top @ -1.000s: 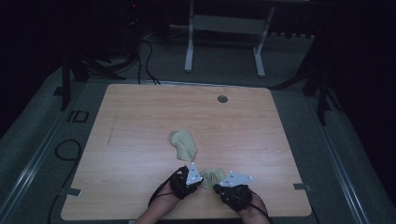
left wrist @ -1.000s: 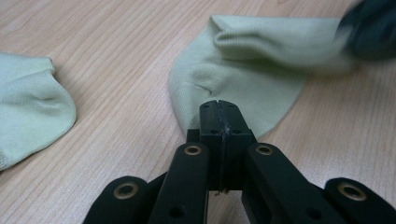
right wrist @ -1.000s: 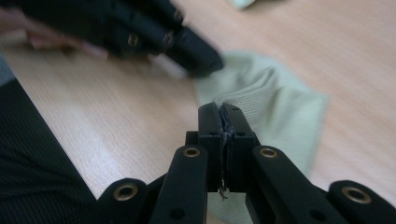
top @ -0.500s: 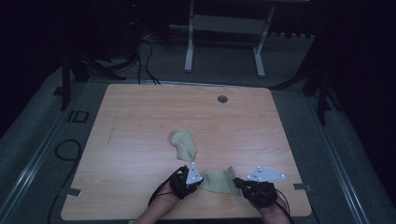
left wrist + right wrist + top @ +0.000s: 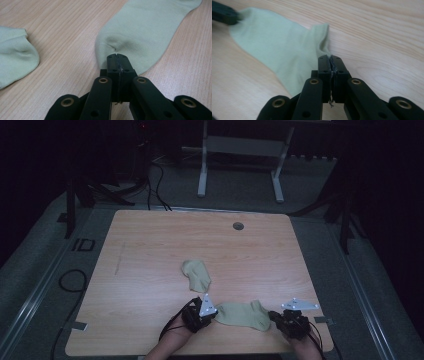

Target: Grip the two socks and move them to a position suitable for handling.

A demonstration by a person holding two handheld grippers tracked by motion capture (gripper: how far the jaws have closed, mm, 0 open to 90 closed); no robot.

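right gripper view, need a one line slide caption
Right hand-held gripper pinches one end of a pale green sock on the wooden table.

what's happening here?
A person holds a pale green sock flat on the table, stretched between two grippers. The left gripper is shut on one end, the right gripper on the other. A second sock lies loose just behind it.
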